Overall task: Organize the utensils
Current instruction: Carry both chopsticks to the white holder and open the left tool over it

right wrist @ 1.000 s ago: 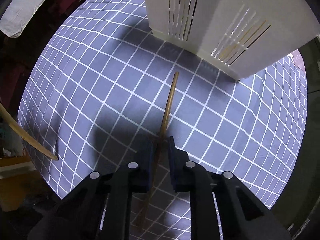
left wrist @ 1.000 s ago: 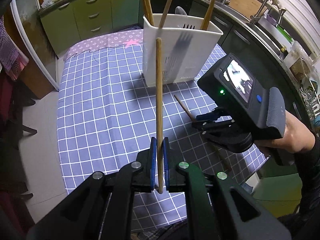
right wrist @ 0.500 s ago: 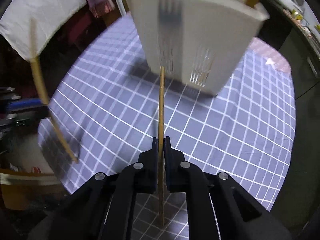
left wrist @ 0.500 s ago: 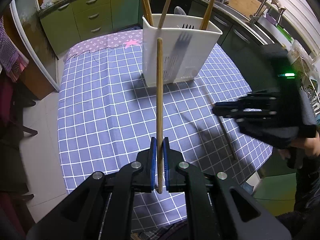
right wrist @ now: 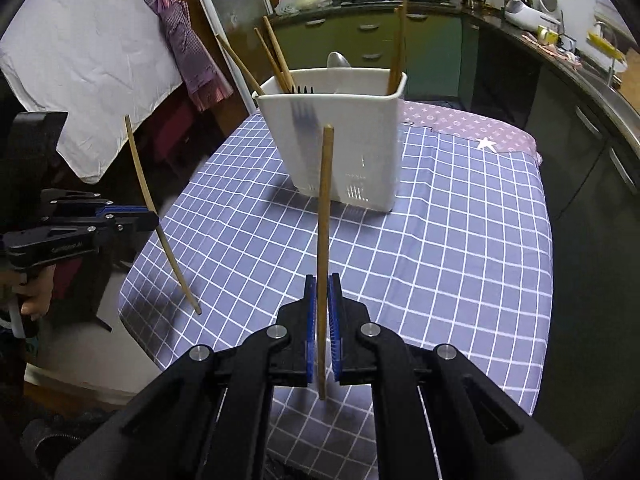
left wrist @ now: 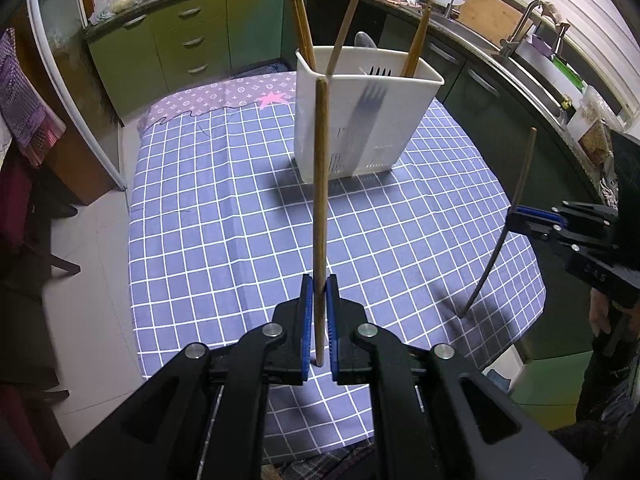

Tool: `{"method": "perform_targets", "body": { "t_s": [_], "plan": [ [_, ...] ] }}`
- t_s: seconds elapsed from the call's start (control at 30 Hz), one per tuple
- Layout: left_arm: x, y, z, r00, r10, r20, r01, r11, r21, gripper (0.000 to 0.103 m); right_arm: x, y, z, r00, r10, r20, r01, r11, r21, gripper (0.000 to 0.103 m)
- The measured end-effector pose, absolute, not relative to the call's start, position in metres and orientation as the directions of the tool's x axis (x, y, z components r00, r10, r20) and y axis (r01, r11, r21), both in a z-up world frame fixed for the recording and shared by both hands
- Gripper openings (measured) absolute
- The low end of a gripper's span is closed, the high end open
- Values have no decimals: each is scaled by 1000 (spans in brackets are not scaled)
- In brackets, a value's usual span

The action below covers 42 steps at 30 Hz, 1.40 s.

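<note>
My left gripper (left wrist: 317, 312) is shut on a wooden chopstick (left wrist: 320, 184) and holds it upright above the checked tablecloth (left wrist: 224, 220). My right gripper (right wrist: 322, 312) is shut on a second chopstick (right wrist: 324, 216), also upright and lifted off the cloth. A white slotted utensil holder (left wrist: 360, 120) stands at the far middle of the table with several chopsticks, a fork and a spoon in it; it also shows in the right wrist view (right wrist: 340, 136). Each gripper shows in the other's view: the right gripper (left wrist: 516, 214) and the left gripper (right wrist: 154, 216).
Green kitchen cabinets (left wrist: 184, 40) and a counter with a sink (left wrist: 532, 64) curve behind the table. The table edge (left wrist: 540, 292) drops off at the right. A white cloth (right wrist: 80, 64) and a purple apron (right wrist: 184, 52) hang at the left.
My right gripper closed on the chopstick that lay on the cloth, lifted it and swung it upright, moving out to the right. My left gripper has held its chopstick steady.
</note>
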<state>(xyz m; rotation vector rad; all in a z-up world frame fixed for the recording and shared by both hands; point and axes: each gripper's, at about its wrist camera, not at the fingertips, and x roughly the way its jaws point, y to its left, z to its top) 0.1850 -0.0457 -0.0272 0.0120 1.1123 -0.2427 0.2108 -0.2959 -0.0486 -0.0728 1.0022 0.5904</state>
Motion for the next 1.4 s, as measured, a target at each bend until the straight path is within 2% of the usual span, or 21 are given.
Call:
{"method": "perform_targets", "body": {
  "t_s": [0.87, 1.4],
  "plan": [
    [185, -59, -19, 433, -181, -883, 233, 969, -84, 7, 204, -301, -46, 413, 456, -789, -500, 837, 221, 7],
    [198, -67, 7, 460, -207, -864, 249, 964, -98, 7, 205, -300, -17, 458, 473, -753, -519, 830, 206, 7]
  ]
}}
